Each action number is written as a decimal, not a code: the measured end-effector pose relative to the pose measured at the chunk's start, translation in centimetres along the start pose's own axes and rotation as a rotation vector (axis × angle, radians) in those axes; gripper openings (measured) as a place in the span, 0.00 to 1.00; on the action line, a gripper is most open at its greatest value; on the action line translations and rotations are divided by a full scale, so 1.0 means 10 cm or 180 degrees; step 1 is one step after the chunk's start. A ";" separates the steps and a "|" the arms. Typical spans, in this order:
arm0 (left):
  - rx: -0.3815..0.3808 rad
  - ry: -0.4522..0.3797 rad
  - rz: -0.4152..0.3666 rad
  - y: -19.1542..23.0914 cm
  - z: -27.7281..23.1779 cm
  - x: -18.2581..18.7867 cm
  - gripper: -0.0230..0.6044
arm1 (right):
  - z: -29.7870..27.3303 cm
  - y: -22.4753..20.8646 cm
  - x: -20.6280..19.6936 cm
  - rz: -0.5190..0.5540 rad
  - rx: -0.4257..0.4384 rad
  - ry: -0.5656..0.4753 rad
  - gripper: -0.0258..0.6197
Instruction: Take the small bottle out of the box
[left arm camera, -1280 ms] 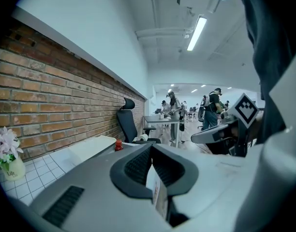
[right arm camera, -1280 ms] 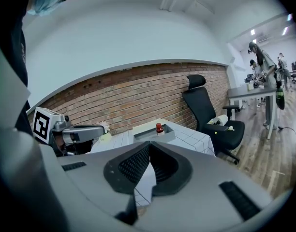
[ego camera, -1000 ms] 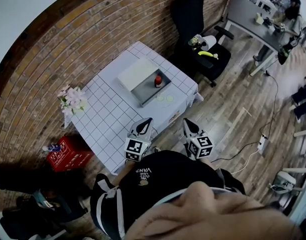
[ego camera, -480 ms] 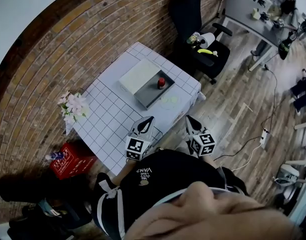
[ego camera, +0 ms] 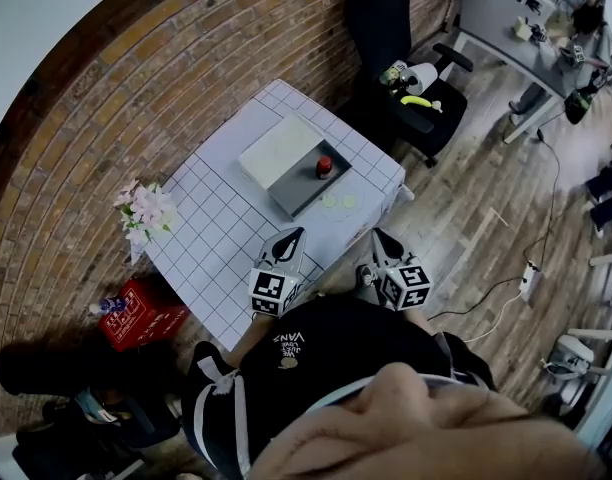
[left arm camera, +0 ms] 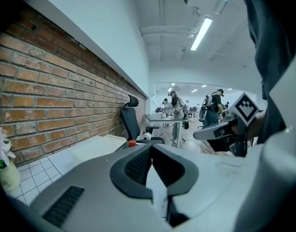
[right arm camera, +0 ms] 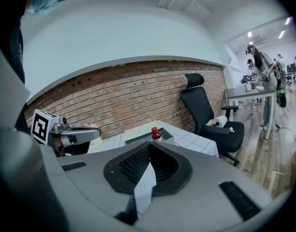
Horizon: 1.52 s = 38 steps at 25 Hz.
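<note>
Close by your chest, you are holding the left gripper point(ego camera: 294, 235) and the right gripper point(ego camera: 379, 238) side by side near the table's point(ego camera: 214, 230) edge, both clenched shut on nothing. Beyond them, the small bottle point(ego camera: 324, 165) with its red cap is standing upright inside the open grey box point(ego camera: 294, 196), toward its right end, well apart from both grippers. A white lid point(ego camera: 278, 148) is lying just beside the box.
</note>
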State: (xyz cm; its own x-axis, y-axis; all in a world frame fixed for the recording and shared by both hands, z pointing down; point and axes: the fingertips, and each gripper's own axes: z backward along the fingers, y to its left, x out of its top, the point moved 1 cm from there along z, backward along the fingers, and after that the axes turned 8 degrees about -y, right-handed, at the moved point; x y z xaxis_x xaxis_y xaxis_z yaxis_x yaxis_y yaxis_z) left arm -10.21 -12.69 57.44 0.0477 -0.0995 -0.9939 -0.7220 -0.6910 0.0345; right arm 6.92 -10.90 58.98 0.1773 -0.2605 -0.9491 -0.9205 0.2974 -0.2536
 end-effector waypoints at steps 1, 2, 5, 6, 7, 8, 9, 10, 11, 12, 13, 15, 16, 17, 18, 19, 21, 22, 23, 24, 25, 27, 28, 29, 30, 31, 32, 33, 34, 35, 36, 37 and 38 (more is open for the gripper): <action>0.0027 -0.0014 0.0007 0.02 -0.04 0.01 0.05 | -0.03 -0.03 0.03 0.0011 0.0022 0.0006 0.04; 0.0048 -0.0023 0.0013 0.03 -0.08 0.01 0.05 | -0.06 -0.06 0.05 0.0022 0.0048 0.0013 0.04; 0.0118 -0.0027 0.0011 0.05 -0.20 0.02 0.05 | -0.14 -0.16 0.06 0.0041 0.0136 0.0045 0.04; 0.0142 -0.0031 0.0008 0.06 -0.24 0.03 0.05 | -0.16 -0.20 0.05 0.0044 0.0168 0.0059 0.04; 0.0164 -0.0036 0.0005 0.07 -0.28 0.04 0.05 | -0.18 -0.22 0.05 0.0044 0.0195 0.0070 0.04; 0.0184 -0.0041 0.0002 0.08 -0.31 0.05 0.05 | -0.21 -0.24 0.06 0.0043 0.0214 0.0076 0.04; 0.0203 -0.0043 -0.0002 0.09 -0.35 0.05 0.05 | -0.23 -0.27 0.08 0.0044 0.0232 0.0077 0.04; 0.0222 -0.0045 -0.0006 0.09 -0.38 0.06 0.05 | -0.26 -0.29 0.10 0.0047 0.0251 0.0076 0.04; 0.0240 -0.0048 -0.0008 0.09 -0.42 0.07 0.05 | -0.28 -0.31 0.13 0.0053 0.0273 0.0074 0.04; 0.0259 -0.0053 -0.0012 0.09 -0.45 0.08 0.05 | -0.30 -0.33 0.15 0.0061 0.0297 0.0074 0.04; 0.0278 -0.0056 -0.0018 0.09 -0.48 0.09 0.05 | -0.32 -0.36 0.16 0.0068 0.0323 0.0075 0.04; 0.0309 -0.0050 -0.0034 0.10 -0.53 0.10 0.05 | -0.36 -0.40 0.17 0.0075 0.0372 0.0082 0.04; 0.0319 -0.0045 -0.0047 0.11 -0.56 0.10 0.05 | -0.37 -0.41 0.17 0.0076 0.0393 0.0088 0.04; 0.0326 -0.0042 -0.0065 0.12 -0.59 0.10 0.05 | -0.39 -0.42 0.18 0.0079 0.0414 0.0095 0.04; 0.0337 -0.0043 -0.0086 0.13 -0.62 0.10 0.05 | -0.40 -0.43 0.20 0.0084 0.0437 0.0102 0.04; 0.0352 -0.0046 -0.0104 0.14 -0.65 0.11 0.05 | -0.42 -0.45 0.21 0.0092 0.0458 0.0104 0.04; 0.0391 -0.0056 -0.0131 0.18 -0.72 0.11 0.05 | -0.44 -0.50 0.20 0.0111 0.0491 0.0105 0.04; 0.0407 -0.0061 -0.0141 0.20 -0.74 0.12 0.05 | -0.45 -0.52 0.20 0.0117 0.0500 0.0108 0.04; 0.0418 -0.0067 -0.0149 0.21 -0.77 0.12 0.05 | -0.46 -0.53 0.21 0.0121 0.0505 0.0110 0.04; 0.0423 -0.0072 -0.0160 0.23 -0.80 0.13 0.05 | -0.47 -0.54 0.24 0.0125 0.0507 0.0110 0.04; 0.0426 -0.0075 -0.0173 0.24 -0.83 0.12 0.05 | -0.47 -0.54 0.28 0.0130 0.0504 0.0109 0.04; 0.0433 -0.0076 -0.0200 0.26 -0.89 0.11 0.05 | -0.47 -0.59 0.29 0.0138 0.0495 0.0115 0.04; 0.0438 -0.0064 -0.0210 0.28 -0.92 0.10 0.05 | -0.46 -0.64 0.27 0.0144 0.0491 0.0121 0.04; 0.0443 -0.0045 -0.0212 0.28 -0.95 0.09 0.06 | -0.45 -0.68 0.25 0.0151 0.0485 0.0124 0.04; 0.0445 -0.0026 -0.0210 0.29 -0.98 0.08 0.05 | -0.45 -0.72 0.25 0.0159 0.0474 0.0121 0.04; 0.0446 -0.0010 -0.0207 0.30 -1.00 0.08 0.06 | -0.44 -0.75 0.26 0.0169 0.0462 0.0115 0.04; 0.0446 0.0002 -0.0205 0.32 -1.02 0.06 0.06 | -0.44 -0.78 0.26 0.0180 0.0451 0.0109 0.04; 0.0447 0.0012 -0.0199 0.33 -1.05 0.04 0.06 | -0.43 -0.81 0.27 0.0190 0.0442 0.0107 0.04; 0.0449 0.0030 -0.0187 0.34 -1.07 0.02 0.06 | -0.42 -0.83 0.27 0.0196 0.0434 0.0112 0.04; 0.0453 0.0060 -0.0171 0.36 -1.10 -0.01 0.06 | -0.42 -0.85 0.28 0.0199 0.0425 0.0117 0.04; 0.0458 0.0095 -0.0152 0.37 -1.12 -0.03 0.06 | -0.41 -0.86 0.29 0.0201 0.0418 0.0122 0.04; 0.0462 0.0128 -0.0138 0.39 -1.14 -0.06 0.06 | -0.41 -0.89 0.29 0.0203 0.0412 0.0127 0.04; 0.0465 0.0156 -0.0132 0.41 -1.16 -0.08 0.06 | -0.40 -0.91 0.28 0.0205 0.0406 0.0131 0.04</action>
State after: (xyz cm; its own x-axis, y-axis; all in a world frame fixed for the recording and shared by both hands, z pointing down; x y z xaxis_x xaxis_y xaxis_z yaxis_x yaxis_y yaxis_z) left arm -5.21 -23.76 59.54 0.1106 -0.1103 -0.9877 -0.8112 -0.5842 -0.0256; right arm 14.36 -18.02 59.37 0.1024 -0.2738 -0.9563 -0.8773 0.4283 -0.2166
